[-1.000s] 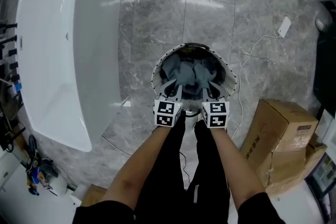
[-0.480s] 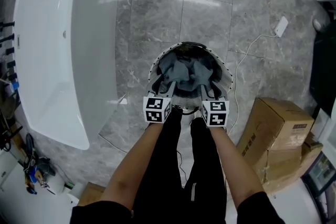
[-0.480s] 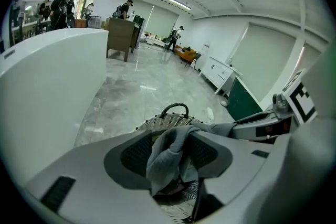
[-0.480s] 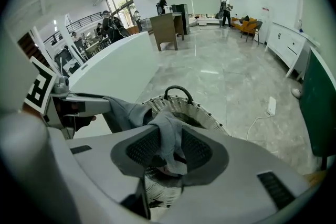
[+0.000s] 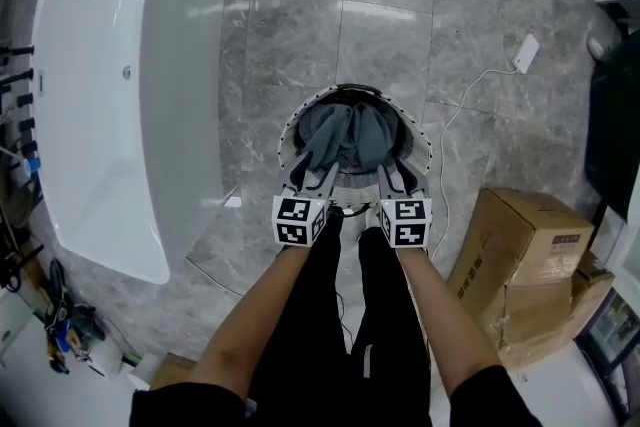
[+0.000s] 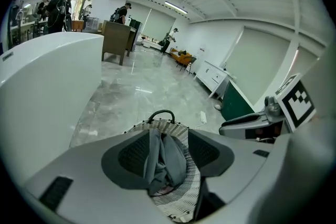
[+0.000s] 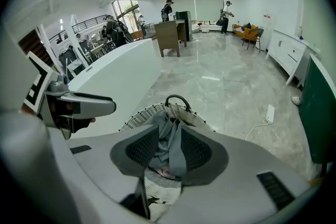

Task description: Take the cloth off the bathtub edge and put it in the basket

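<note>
Letting go: the cloth sits in the basket, just ahead of both grippers

The grey cloth (image 5: 350, 137) lies bunched up inside the round woven basket (image 5: 429, 155), in the middle of the head view. Its folds run up and down the frame. One fold trails toward the lower left rim, on the side of the left gripper (image 5: 314, 177). No part of the cloth hangs outside the basket.

Both grippers hover just below the basket in the frame, right over its near rim. The left gripper is at the lower left of the rim and the right gripper (image 5: 398, 179) at the lower right. The cloth lies ahead of them and lower down, so each one points down at it. They are about the same way from it, with the left one a bit nearer to the trailing fold.

Both sets of jaws have just been opening and now stand wide apart. In each gripper view the cloth shows through the gap, but the pads do not press on it. Nothing is held.

The white bathtub (image 5: 110, 95) is well apart, along the left side of the frame, and its edge looks bare. A cardboard box (image 5: 520, 235) sits at the lower right.

The job looks all but done. The grippers only need to come away without catching that fold.
</note>
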The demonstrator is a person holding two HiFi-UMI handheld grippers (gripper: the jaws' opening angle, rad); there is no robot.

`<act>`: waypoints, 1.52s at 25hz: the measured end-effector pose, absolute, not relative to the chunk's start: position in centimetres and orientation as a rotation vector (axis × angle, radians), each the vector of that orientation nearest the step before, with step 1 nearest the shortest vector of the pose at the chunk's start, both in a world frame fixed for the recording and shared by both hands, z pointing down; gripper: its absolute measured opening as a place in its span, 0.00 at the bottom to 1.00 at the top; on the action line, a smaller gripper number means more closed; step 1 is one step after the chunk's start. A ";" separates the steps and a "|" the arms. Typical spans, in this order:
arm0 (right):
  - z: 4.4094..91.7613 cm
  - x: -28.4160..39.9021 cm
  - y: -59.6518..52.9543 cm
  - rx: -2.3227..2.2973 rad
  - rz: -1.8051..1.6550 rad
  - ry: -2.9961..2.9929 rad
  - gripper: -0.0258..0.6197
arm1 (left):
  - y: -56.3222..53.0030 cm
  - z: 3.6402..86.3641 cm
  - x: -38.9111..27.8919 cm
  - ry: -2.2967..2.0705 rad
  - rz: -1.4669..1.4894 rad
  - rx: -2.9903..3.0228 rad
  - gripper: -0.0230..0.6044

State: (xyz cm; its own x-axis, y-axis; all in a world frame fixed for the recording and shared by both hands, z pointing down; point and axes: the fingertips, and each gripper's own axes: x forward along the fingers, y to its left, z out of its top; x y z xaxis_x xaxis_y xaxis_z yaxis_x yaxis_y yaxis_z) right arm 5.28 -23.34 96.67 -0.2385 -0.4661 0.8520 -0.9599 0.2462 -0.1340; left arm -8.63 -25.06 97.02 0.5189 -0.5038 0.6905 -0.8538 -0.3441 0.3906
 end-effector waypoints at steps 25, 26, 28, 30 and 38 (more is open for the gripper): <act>62.2 5.0 -21.8 1.473 0.720 -2.209 0.25 | -23.3 61.2 -6.9 -1.181 0.169 2.273 0.39; 60.6 4.4 -22.1 1.492 0.727 -2.226 0.25 | -23.4 59.5 -7.1 -1.169 0.146 2.285 0.39; 57.6 3.0 -23.0 1.532 0.734 -2.264 0.26 | -23.7 56.5 -7.4 -1.133 0.121 2.315 0.39; 54.7 2.0 -24.1 1.557 0.697 -2.303 0.26 | -24.2 53.6 -7.3 -1.110 0.107 2.364 0.39; 45.8 2.5 -24.3 1.588 0.592 -2.369 0.26 | -24.8 43.4 -6.6 -1.108 -0.025 2.464 0.30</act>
